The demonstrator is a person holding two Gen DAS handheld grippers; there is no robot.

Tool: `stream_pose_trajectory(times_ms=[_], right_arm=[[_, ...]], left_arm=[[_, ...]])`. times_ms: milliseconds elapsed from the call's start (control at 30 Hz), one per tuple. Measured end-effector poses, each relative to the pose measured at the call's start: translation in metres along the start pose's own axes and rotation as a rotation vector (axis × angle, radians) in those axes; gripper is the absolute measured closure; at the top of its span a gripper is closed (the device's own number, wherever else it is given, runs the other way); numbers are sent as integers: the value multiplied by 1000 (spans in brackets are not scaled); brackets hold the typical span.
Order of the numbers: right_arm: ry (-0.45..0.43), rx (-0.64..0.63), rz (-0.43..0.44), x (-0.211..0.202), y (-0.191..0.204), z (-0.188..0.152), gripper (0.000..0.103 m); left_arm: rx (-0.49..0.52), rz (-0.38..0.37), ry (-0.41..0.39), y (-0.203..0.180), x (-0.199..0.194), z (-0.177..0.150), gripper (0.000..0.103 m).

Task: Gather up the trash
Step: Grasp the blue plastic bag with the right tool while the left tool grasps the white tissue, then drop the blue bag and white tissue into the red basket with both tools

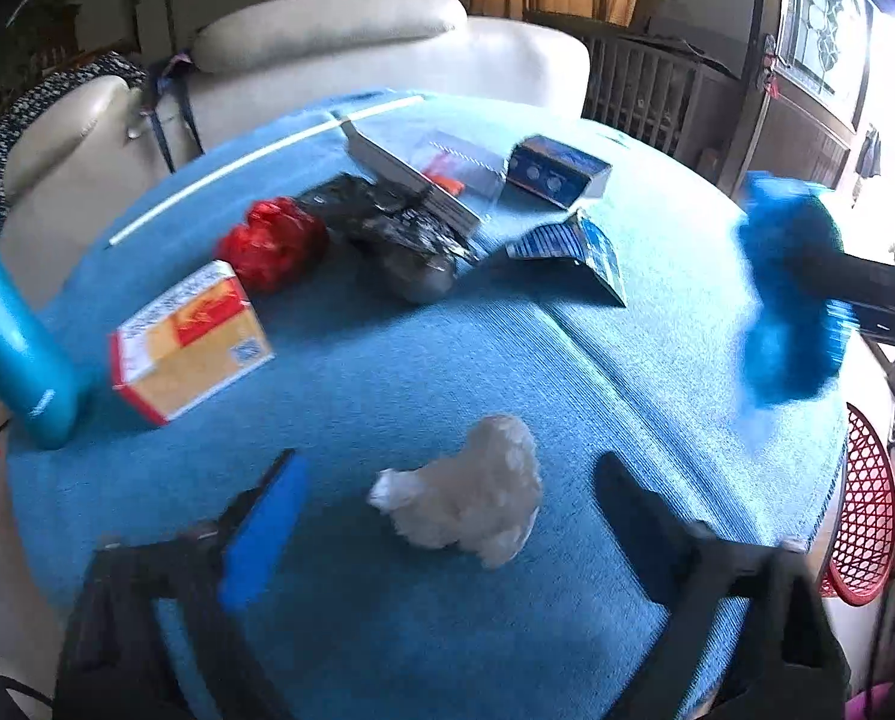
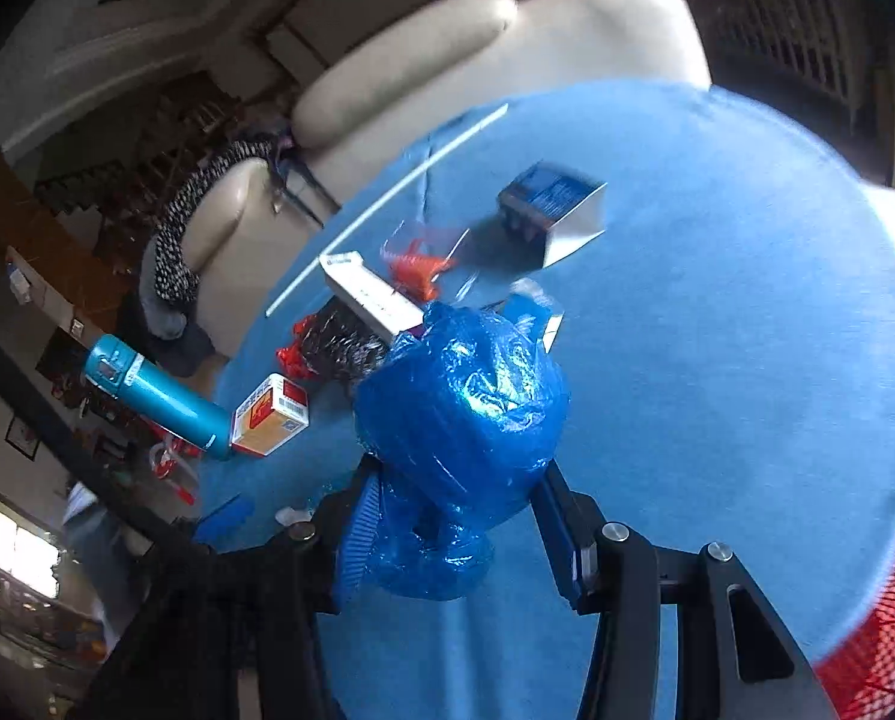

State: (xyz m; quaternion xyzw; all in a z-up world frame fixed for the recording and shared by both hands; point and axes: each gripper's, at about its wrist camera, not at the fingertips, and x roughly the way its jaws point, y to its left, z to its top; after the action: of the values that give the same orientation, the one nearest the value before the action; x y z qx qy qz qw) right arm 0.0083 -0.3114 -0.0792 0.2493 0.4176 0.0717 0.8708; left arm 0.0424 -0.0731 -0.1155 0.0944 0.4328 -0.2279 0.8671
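My right tongs (image 2: 447, 516) grip a crumpled blue plastic bag (image 2: 459, 414), held clear above the tabletop (image 2: 717, 330) for carrying to the red basket (image 2: 873, 642) at its near right edge. My left tongs (image 1: 447, 516) stand open astride a white paper wad (image 1: 471, 492) near the front edge, not yet pinching. Remaining wrappers and boxes lie toward the far edge.

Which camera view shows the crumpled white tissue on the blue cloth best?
The left wrist view: the crumpled white tissue lies whole and close, between the open fingers of the left gripper. In the right wrist view only a small white scrap shows at the lower left, mostly hidden.
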Motion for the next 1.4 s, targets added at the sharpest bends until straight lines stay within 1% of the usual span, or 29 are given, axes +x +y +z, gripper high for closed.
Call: stream_pose_trajectory(times_ms=[33, 67, 100, 133, 200, 300, 367, 467, 567, 633, 733, 800, 833, 900, 933, 967, 1000, 1033, 1133, 1200, 1333, 1400], right_arm=[[-19, -6, -9, -11, -5, -5, 51], [-37, -8, -16, -22, -11, -12, 51], [-54, 0, -16, -33, -18, -18, 51], [-66, 6, -13, -40, -22, -21, 51], [-102, 23, -20, -63, -37, -34, 51], [-153, 23, -62, -95, -54, -50, 51], [-178, 25, -87, -113, -62, -58, 50], [-223, 8, -156, -148, -78, -69, 50], [-257, -20, -244, -182, -93, -78, 49], [-274, -33, -321, -204, -106, -85, 48], [-258, -64, -424, -225, -122, -94, 48], [-239, -88, -486, -234, -130, -100, 47], [-227, -95, -504, -237, -134, -103, 46], [-199, -96, -500, -242, -143, -109, 44], [-187, -94, -491, -243, -146, -112, 43], [-175, -87, -480, -244, -150, -115, 42], [-169, -77, -465, -245, -154, -117, 35], [-167, -65, -446, -247, -158, -120, 31], [-190, -10, -383, -256, -172, -124, 31], [-215, 11, -370, -260, -175, -126, 31], [-257, 45, -323, -259, -176, -125, 31], [-258, 53, -296, -248, -173, -121, 31]], left_arm=[[3, -13, 18, -2, 4, 0, 51], [10, -22, 35, -3, 8, -1, 59], [16, -28, 32, -4, 10, -2, 60], [20, -23, 22, -6, 8, -4, 65], [33, -18, 13, -10, 5, -5, 69], [32, -27, 11, -13, -3, -6, 71], [50, -32, -5, -22, -16, -4, 71], [104, -89, -42, -53, -40, 5, 71], [187, -152, -74, -95, -61, 12, 71], [266, -202, -91, -135, -72, 14, 71], [354, -295, -82, -188, -81, 14, 71], [390, -354, -61, -221, -79, 16, 70], [397, -377, -50, -232, -80, 15, 69], [424, -428, -15, -263, -76, 13, 64], [437, -430, -8, -273, -71, 13, 49], [459, -434, 0, -285, -68, 10, 41], [470, -437, 0, -292, -67, 8, 34], [481, -441, -2, -300, -66, 5, 34], [497, -423, -6, -304, -66, 1, 34], [490, -395, -15, -296, -64, 3, 34], [435, -329, -31, -257, -69, 3, 34], [379, -267, -38, -225, -71, 4, 33]])
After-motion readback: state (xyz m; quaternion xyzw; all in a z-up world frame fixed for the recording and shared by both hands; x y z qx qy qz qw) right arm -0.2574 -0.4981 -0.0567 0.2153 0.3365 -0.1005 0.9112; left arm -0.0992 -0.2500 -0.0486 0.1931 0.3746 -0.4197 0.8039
